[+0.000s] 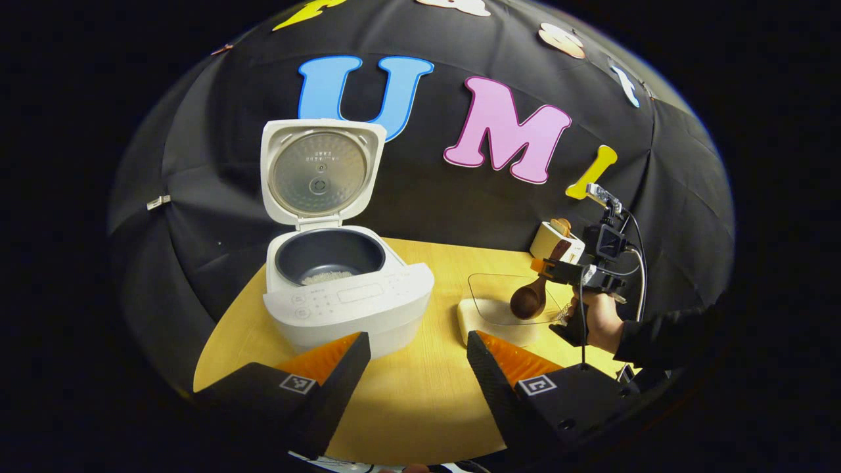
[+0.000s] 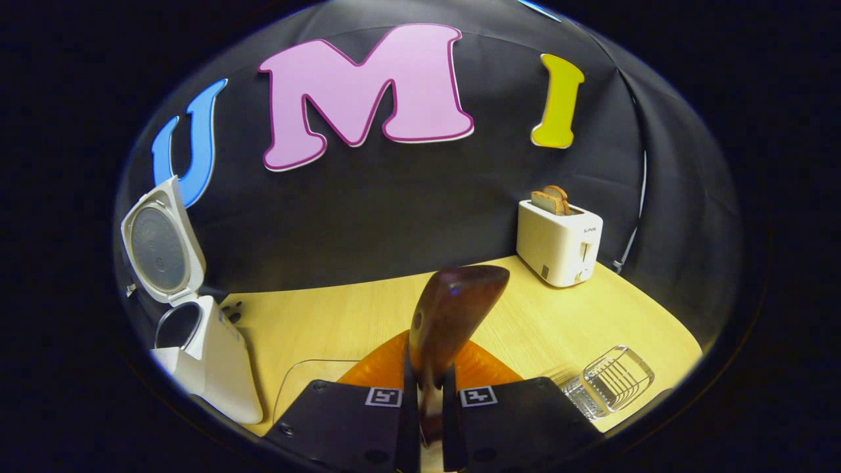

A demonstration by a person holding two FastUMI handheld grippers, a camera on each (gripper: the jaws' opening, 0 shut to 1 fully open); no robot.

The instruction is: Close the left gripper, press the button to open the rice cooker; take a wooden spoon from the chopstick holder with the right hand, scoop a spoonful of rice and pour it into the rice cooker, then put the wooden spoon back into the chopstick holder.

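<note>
The right gripper (image 2: pixel 426 401) pinches the wooden spoon (image 2: pixel 453 315): both fingers press against the spoon's handle, one on each side. In the right gripper view the handle rises forward from between the fingers and its broad end points toward the back wall. In the left gripper view the same gripper (image 1: pixel 548 268) is held by a hand (image 1: pixel 601 322) in a dark sleeve at the right side of the table (image 1: pixel 420 394). There the spoon (image 1: pixel 533 292) hangs bowl-down, its bowl over the clear glass container (image 1: pixel 509 299) that sits on a pale rectangular base.

The left gripper (image 1: pixel 417 355) is spread, with a wide gap between its two fingers and nothing held. It sits low over the near part of the table, facing the rice cooker (image 1: pixel 345 289).

The rice cooker stands at the left of the table with its lid (image 1: pixel 320 171) raised upright. The dark inner pot (image 1: pixel 328 256) is exposed, and a small amount of white rice lies at its bottom. In the right gripper view the rice cooker (image 2: pixel 204 355) appears at the left edge, lid up.

A wire chopstick holder (image 2: pixel 614 381) lies at the right near corner of the table in the right gripper view. A white toaster (image 2: pixel 558 243) with bread in its slots stands at the rear right, well apart from the rice cooker.
</note>
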